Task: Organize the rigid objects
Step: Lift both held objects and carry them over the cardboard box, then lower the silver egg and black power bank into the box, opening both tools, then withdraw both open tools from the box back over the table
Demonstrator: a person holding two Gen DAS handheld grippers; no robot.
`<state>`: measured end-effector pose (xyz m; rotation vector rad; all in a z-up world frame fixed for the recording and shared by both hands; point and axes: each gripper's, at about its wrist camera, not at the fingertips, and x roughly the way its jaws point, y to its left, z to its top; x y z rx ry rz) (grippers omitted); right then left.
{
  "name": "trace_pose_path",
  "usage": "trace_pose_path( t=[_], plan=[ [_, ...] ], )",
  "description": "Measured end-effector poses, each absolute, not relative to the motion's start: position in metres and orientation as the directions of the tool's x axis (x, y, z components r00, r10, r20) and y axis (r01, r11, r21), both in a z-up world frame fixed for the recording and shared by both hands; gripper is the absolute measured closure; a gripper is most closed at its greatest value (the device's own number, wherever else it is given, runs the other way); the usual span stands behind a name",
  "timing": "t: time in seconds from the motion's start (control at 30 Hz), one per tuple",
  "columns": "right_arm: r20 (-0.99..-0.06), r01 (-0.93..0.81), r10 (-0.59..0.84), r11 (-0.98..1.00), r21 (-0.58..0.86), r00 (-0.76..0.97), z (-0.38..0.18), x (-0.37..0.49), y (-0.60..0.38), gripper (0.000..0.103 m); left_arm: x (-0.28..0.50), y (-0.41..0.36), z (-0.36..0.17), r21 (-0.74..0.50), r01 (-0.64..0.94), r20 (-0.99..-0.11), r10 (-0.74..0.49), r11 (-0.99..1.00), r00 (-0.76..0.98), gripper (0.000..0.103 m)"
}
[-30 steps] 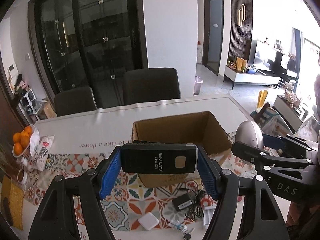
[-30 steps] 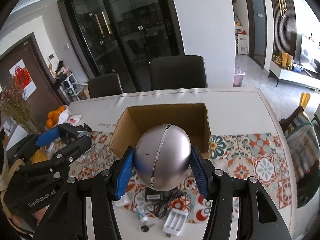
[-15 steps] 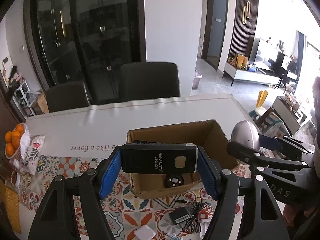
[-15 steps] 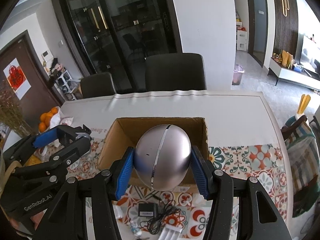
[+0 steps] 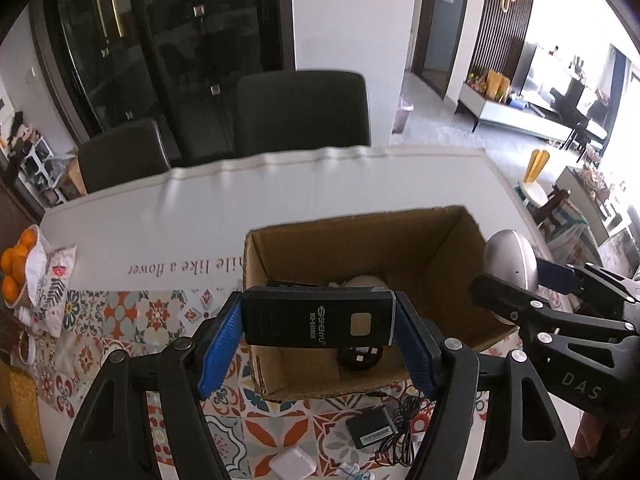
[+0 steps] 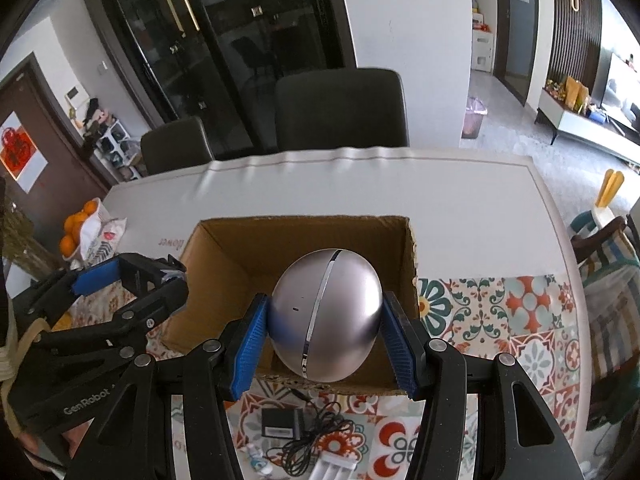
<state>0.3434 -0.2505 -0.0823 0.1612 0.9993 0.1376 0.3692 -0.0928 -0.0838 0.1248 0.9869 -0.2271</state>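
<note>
My left gripper (image 5: 318, 322) is shut on a black SHENYU device (image 5: 316, 320) and holds it over the near left part of an open cardboard box (image 5: 452, 264). My right gripper (image 6: 326, 316) is shut on a silver egg-shaped object (image 6: 326, 312) and holds it above the box's (image 6: 224, 252) near wall. The silver object (image 5: 510, 258) and right gripper show at the right in the left wrist view. The left gripper (image 6: 128, 276) shows at the left in the right wrist view. Small dark items (image 5: 358, 358) lie in the box.
On the patterned cloth in front of the box lie a black adapter with a cable (image 5: 370, 428), a white square case (image 5: 292, 464) and a white battery holder (image 6: 332, 468). Oranges (image 5: 14, 268) sit at the left. Two dark chairs (image 5: 300, 112) stand behind the table.
Both grippers have moved forward toward the box with their objects. The box looks nearer and lower in both views, and its inside now shows.
</note>
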Motion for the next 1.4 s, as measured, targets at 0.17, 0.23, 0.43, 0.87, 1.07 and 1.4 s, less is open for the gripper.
trace_pose_path(
  t=[0.17, 0.23, 0.43, 0.87, 1.07, 1.4],
  plan=[
    [-0.844, -0.038, 0.192, 0.979, 0.2, 0.501, -0.094, 0.347, -0.25, 0.048, 0.378, -0.094, -0.101, -0.004, 0.247, -0.871, -0.125, 0.969, 0.475, 0.032],
    [-0.845, -0.04, 0.192, 0.979, 0.198, 0.499, -0.095, 0.347, -0.249, 0.048, 0.377, -0.096, -0.104, 0.003, 0.254, -0.873, -0.122, 0.967, 0.472, 0.032],
    [-0.847, -0.042, 0.182, 0.982, 0.187, 0.5, -0.096, 0.347, -0.247, 0.048, 0.379, -0.092, -0.108, -0.007, 0.24, -0.875, -0.122, 0.971, 0.468, 0.03],
    [-0.848, -0.057, 0.18, 0.983, 0.175, 0.498, -0.094, 0.348, -0.234, 0.044, 0.363, -0.07, -0.085, 0.078, 0.185, -0.826, -0.041, 0.98, 0.563, 0.01],
    [-0.83, -0.046, 0.144, 0.989, 0.141, 0.539, -0.083, 0.338, -0.231, 0.03, 0.349, -0.06, -0.078, 0.088, 0.173, -0.81, -0.03, 0.981, 0.585, 0.01],
    [-0.821, -0.027, 0.128, 0.99, 0.136, 0.556, -0.07, 0.302, -0.225, 0.03, 0.316, -0.048, -0.067, 0.087, 0.169, -0.789, -0.035, 0.982, 0.614, 0.008]
  ],
)
